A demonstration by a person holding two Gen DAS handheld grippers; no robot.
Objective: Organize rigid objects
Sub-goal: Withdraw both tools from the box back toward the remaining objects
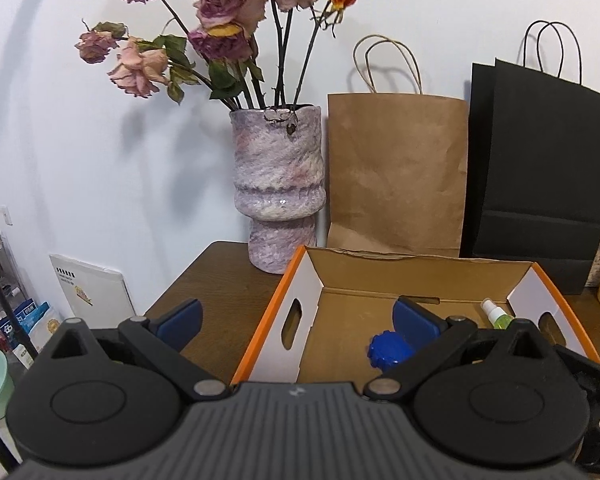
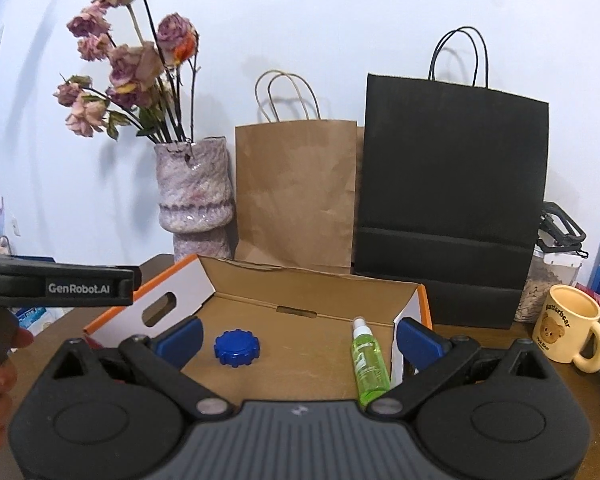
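**Two things in the open box, both claws empty**

The cardboard box (image 2: pixel 260 344) stands on the brown table (image 1: pixel 216 280). Inside it a green spray bottle (image 2: pixel 369 364) lies on its side at the right, its long axis running near to far, white nozzle toward the far wall; its near end is hidden behind the right gripper (image 2: pixel 298 336). A blue ridged cap (image 2: pixel 236 348) lies flat at the left, well apart from the bottle. The left gripper (image 1: pixel 298 320) and the right one both have their fingers spread wide, holding nothing. In the left view, one blue finger (image 1: pixel 414 322) half covers the cap.
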